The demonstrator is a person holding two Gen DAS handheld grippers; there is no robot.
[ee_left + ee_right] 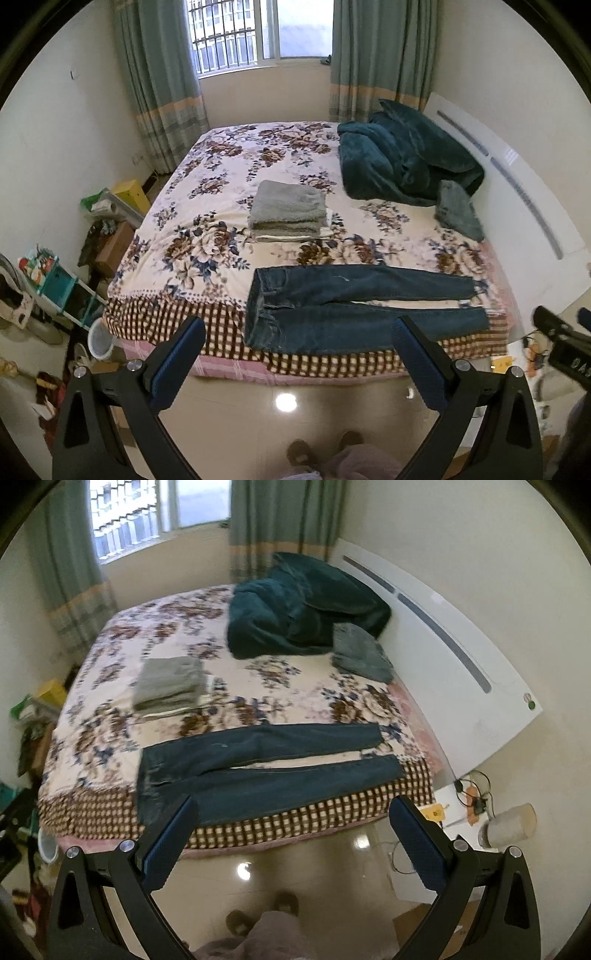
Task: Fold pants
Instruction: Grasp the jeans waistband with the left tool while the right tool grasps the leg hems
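Left wrist view: the left tool (299, 332) hangs above the floor with its fingers spread wide, gripping nothing. The jeans (354, 306) lie flat at the near edge of the bed (221, 184), waistband toward 9 o'clock, both legs running toward 3 o'clock (slightly apart). A folded grey stack (288, 212) sits at 12 o'clock beyond them. The right tool (293, 810) is likewise spread and empty.

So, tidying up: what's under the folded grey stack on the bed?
Under the grey stack a folded white layer peeks out on the floral bedspread; anything beneath that is covered.
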